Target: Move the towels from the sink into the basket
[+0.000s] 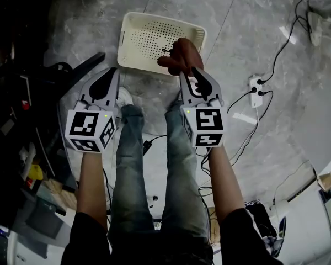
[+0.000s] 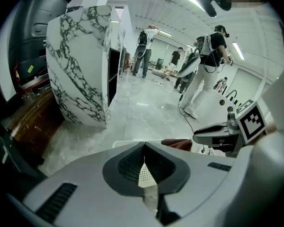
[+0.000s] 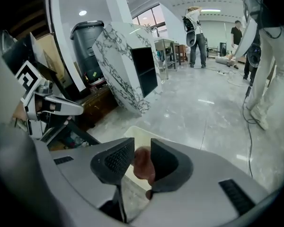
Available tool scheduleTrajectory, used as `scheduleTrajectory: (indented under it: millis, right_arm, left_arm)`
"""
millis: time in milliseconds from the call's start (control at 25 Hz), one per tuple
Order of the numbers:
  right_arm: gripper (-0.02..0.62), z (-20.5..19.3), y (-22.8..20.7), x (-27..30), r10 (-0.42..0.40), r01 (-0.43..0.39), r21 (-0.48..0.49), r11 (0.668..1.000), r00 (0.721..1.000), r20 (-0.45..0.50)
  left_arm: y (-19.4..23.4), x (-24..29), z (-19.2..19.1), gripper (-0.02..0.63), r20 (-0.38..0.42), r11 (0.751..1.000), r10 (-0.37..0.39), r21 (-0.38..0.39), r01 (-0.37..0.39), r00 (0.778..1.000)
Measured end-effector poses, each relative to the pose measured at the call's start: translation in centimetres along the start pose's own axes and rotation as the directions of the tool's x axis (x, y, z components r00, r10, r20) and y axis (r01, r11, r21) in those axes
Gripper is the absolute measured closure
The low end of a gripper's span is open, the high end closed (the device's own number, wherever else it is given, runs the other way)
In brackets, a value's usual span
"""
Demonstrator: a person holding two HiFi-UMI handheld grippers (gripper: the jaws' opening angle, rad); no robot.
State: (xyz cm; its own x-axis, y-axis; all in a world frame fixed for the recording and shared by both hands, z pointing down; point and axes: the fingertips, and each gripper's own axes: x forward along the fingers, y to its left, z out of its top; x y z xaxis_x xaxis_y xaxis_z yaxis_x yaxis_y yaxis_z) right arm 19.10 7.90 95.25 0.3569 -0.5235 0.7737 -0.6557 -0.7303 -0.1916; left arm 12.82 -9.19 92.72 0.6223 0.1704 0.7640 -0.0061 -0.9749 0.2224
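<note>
r gripper (image 1: 186,73) jaws opening w/ brown towel (image 1: 179,55) between the pads, touching both, hanging just over near edge of white basket (image 1: 133,21) on marble floor (image 1: 254,32). l gripper (image 1: 112,75) jaws closed, nothing in them, level w/ r one, beside basket.

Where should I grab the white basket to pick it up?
Pinch the left rim of the basket, coming straight down from above. The basket lies flat and open-topped, its rim is a thin raised lip that jaws fit over, and the towel hangs over the right end.
</note>
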Motion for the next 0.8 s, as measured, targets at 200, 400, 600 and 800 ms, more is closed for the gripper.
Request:
scheduleTrajectory:
  millis: [200, 400, 600, 800]
  right_arm:
    - [0.416, -0.3, -0.6, 0.1, 0.019, -0.018, 0.021, 1.000, 1.000, -0.009]
    - [0.405, -0.4, -0.4, -0.2, 0.026, -0.026, 0.026, 0.999, 1.000, -0.014]
    - [0.414, 0.3, -0.2, -1.3, 0.023, -0.023, 0.018, 1.000, 1.000, 0.000]
    - [0.444, 2.6, 0.8, -3.1, 0.028, -0.029, 0.032, 0.999, 0.999, 0.033]
  left_arm:
    - [-0.7, 0.7, -0.2, 0.591, -0.014, 1.000, -0.006, -0.001, 0.006, 1.000]
    - [-1.2, 0.6, -0.4, 0.591, -0.019, 1.000, -0.013, 0.003, 0.013, 1.000]
    - [-1.7, -0.2, 0.2, 0.591, -0.011, 1.000, -0.018, 0.005, 0.018, 1.000]
    - [-2.2, -1.9, 1.8, 0.591, 0.011, 1.000, -0.017, 0.001, 0.017, 1.000]
